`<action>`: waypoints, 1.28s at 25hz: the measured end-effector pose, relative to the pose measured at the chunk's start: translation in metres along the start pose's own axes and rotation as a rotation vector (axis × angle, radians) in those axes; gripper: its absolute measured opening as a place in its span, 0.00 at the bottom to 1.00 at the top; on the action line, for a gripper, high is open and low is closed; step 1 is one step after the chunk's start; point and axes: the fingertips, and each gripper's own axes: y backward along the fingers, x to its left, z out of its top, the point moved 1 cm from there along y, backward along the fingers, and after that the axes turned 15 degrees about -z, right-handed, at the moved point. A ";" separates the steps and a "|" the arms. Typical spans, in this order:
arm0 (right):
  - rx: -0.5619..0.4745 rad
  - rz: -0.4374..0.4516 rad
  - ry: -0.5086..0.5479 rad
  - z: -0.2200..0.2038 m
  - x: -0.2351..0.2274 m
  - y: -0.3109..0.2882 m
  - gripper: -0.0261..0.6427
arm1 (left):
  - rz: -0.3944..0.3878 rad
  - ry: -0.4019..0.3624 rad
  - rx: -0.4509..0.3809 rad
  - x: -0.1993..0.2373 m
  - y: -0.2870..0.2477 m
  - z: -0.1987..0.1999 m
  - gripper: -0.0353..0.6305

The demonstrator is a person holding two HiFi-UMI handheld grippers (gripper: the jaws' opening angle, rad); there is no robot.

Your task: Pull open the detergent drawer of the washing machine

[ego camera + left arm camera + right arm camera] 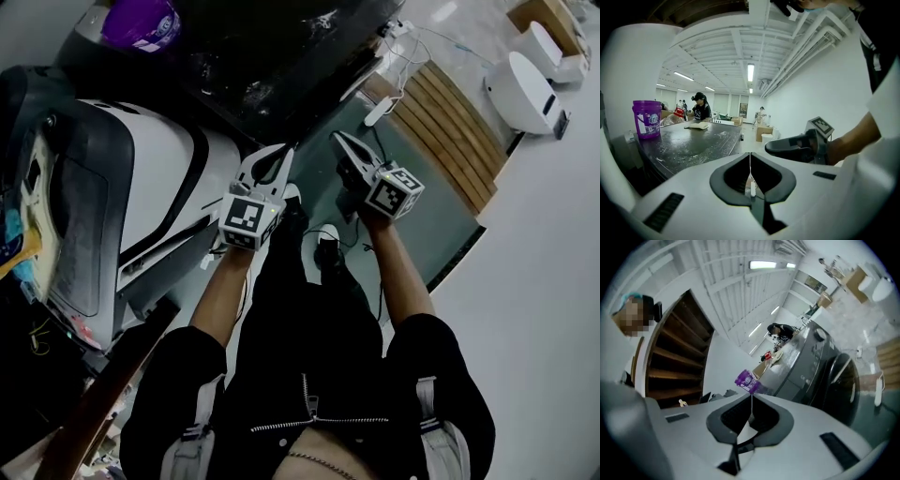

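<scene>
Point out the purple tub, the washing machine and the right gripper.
purple tub (646, 119): left gripper view, on its labelled side wall.
washing machine (812, 365): right gripper view, on its dark front panel.
right gripper (771, 147): left gripper view, at its closed fingertips.

Dark, glossy, speckled worktop (693, 145), as seen in the left gripper view: a purple plastic tub with a printed label (647, 119) stands upright at its 9 o'clock edge. A pale, flat cloth-like bundle (698, 125) lies toward 12 o'clock, well apart from the tub.

Pale floor (544, 244), head view: a slatted wooden board (455, 131) lies at 1 o'clock. A white rounded appliance (525, 94) sits at 2 o'clock, near the board.
</scene>
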 end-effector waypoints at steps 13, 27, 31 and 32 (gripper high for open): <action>0.057 0.076 -0.354 -0.040 -0.065 -0.083 0.38 | -0.004 0.102 0.033 0.023 -0.001 -0.039 0.09; 0.012 0.237 -0.582 -0.051 -0.109 -0.140 0.44 | -0.031 0.176 0.099 0.039 0.002 -0.083 0.09; -0.026 0.359 -0.612 -0.040 -0.103 -0.147 0.43 | -0.032 0.195 0.115 0.044 0.005 -0.094 0.09; -0.028 0.383 -0.623 -0.040 -0.103 -0.147 0.43 | -0.034 0.199 0.116 0.045 0.006 -0.096 0.09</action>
